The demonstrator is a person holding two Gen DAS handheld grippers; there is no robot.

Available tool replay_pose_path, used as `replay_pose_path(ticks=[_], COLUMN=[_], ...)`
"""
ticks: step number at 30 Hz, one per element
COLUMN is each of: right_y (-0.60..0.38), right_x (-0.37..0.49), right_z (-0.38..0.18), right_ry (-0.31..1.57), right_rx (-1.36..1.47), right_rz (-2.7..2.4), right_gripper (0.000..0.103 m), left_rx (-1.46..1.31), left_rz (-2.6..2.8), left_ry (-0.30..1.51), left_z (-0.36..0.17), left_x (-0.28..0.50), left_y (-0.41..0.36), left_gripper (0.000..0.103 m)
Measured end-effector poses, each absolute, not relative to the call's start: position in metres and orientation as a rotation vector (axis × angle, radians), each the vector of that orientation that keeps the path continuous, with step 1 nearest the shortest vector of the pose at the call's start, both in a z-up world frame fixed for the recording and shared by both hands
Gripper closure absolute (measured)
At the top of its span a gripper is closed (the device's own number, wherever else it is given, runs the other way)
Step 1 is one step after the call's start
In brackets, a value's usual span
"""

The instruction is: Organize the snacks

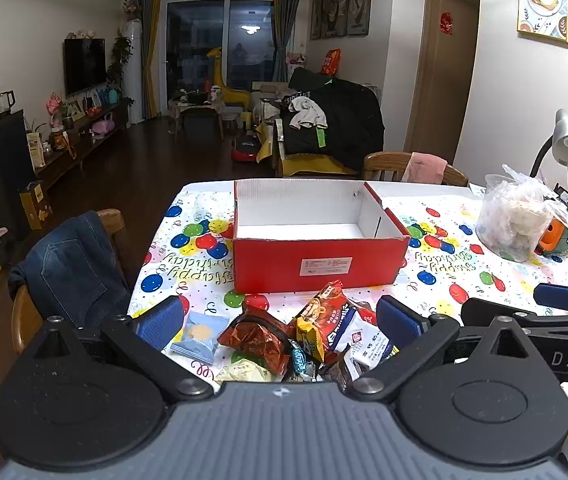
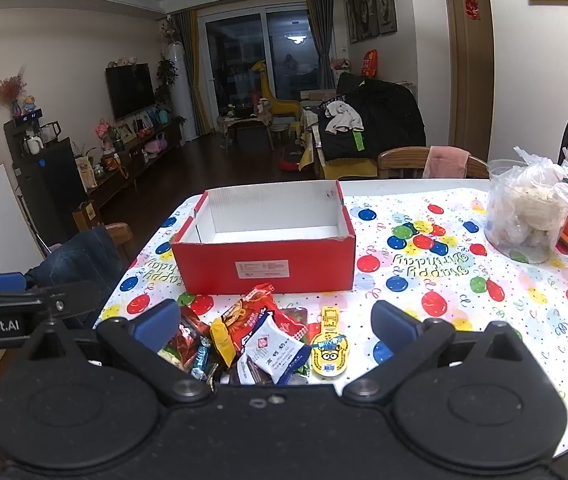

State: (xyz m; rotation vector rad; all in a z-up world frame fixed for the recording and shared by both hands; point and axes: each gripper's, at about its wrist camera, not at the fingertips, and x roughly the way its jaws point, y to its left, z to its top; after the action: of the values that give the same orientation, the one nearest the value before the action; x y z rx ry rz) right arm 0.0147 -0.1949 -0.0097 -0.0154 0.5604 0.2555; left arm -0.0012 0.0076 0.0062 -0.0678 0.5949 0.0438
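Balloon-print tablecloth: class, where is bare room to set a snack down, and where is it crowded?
Free: balloon-print tablecloth between red cardboard box and clear plastic bag; also inside the box. Crowded: the wrapped snack pile in front of the box.

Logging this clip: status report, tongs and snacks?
Left tongs open, right tongs open, both empty. Snack pile loose before the red box; box empty. Nothing blocking.

We see a home living-dining room: wall TV (image 2: pixel 130 89), sofa piled with clothes (image 1: pixel 334 124), curtained balcony doors (image 1: pixel 219 44), framed pictures (image 1: pixel 342 6), toy giraffe (image 1: pixel 223 76), bench under a birthday tablecloth (image 2: pixel 424 276), wooden chairs (image 1: pixel 416 166).
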Motion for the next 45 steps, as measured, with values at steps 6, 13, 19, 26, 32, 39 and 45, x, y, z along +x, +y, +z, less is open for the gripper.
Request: replay_pose_path(ticks=[6, 13, 19, 26, 32, 39, 45], right_y=[-0.198, -0.198, -0.199, -0.199, -0.199, -0.199, -0.201], right_x=[0.015, 0.015, 0.015, 0.015, 0.016, 0.032, 0.068], right_z=[-0.012, -0.012, -0.011, -0.011, -0.011, -0.017, -0.044], right_ry=[0.571, 0.57, 0.574, 0.574, 0.579, 0.624, 0.729], right_rx=[-0.015, -0.016, -0.014, -0.014, -0.019, -0.044, -0.037], right_rz=[0.248, 0.248, 0.244, 0.244, 0.249, 0.274, 0.323], right_gripper=[0.001, 0.001, 0.001, 0.001, 0.001, 0.002, 0.002], left_rx=[-0.067, -0.07, -0.071, -0.074, -0.087, -0.14, -0.182], left_rz=[0.04, 0.046, 0.043, 0.041, 0.034, 0.023, 0.105], left_ry=[0.598, 0.592, 0.606, 0.608, 0.619, 0.682, 0.8], left_z=[0.006, 0.007, 0.006, 0.006, 0.005, -0.009, -0.034], left_x=[-0.002, -0.003, -0.001, 0.0, 0.006, 0.024, 0.049], left_y=[0.005, 0.004, 0.003, 0.004, 0.002, 0.005, 0.017], left_gripper=[0.0, 0.0, 0.0, 0.0, 0.0, 0.0, 0.0])
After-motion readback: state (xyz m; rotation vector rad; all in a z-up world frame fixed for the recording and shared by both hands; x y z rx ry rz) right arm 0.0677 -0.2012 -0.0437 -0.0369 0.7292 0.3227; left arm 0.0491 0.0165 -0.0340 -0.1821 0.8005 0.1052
